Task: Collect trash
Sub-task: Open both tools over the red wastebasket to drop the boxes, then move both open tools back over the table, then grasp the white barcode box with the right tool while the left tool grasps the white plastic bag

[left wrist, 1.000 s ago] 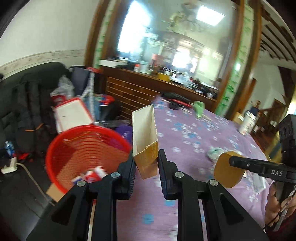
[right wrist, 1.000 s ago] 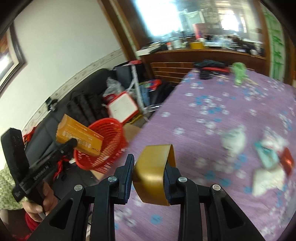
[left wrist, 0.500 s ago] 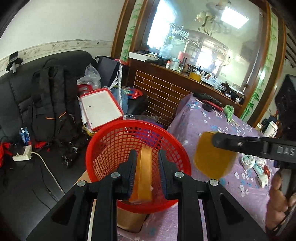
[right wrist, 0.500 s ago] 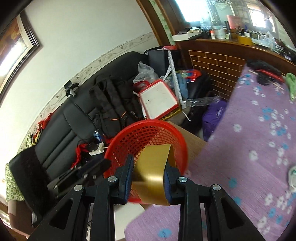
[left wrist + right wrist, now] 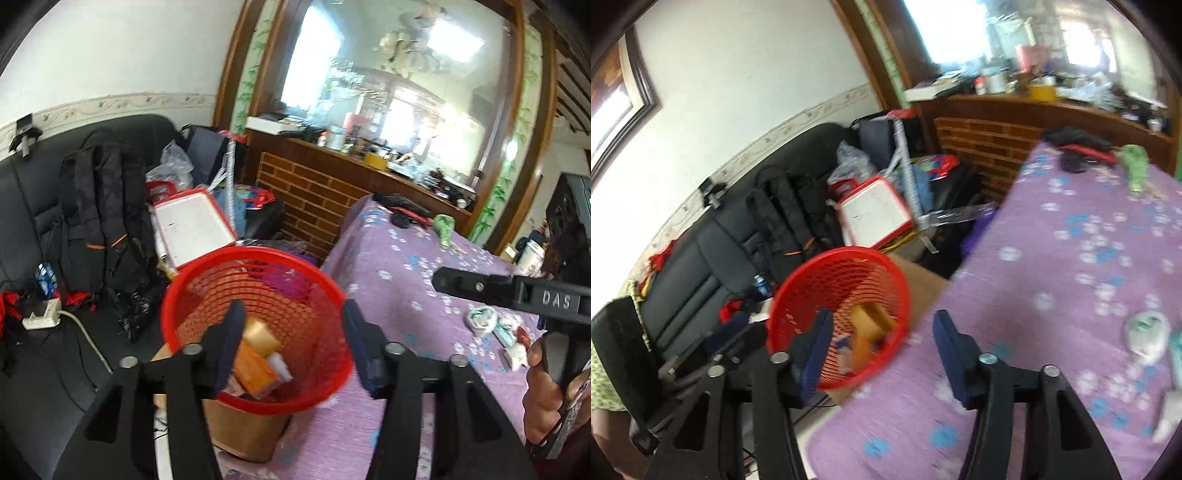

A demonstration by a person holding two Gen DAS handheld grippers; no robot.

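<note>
A red mesh basket [image 5: 207, 280] stands on a cardboard box beside the purple table; it also shows in the right wrist view [image 5: 827, 269]. Inside lie an orange box [image 5: 255, 369] and a gold piece [image 5: 262, 334], seen from the right wrist too [image 5: 871, 321]. My left gripper [image 5: 293, 347] is open and empty above the basket. My right gripper [image 5: 882, 350] is open and empty over the basket's edge; in the left wrist view its finger [image 5: 480, 288] reaches in from the right. Crumpled wrappers [image 5: 495, 325] lie on the table [image 5: 388, 280].
A black sofa [image 5: 33, 206] with a backpack [image 5: 99, 206] and a white tray [image 5: 192, 221] stands left of the basket. A brick-fronted counter [image 5: 314, 192] is behind. Dark items and a green object [image 5: 1134, 162] lie at the table's far end.
Both grippers have opened. The orange box dropped from the left one and the gold piece from the right one; both now lie in the red basket.
</note>
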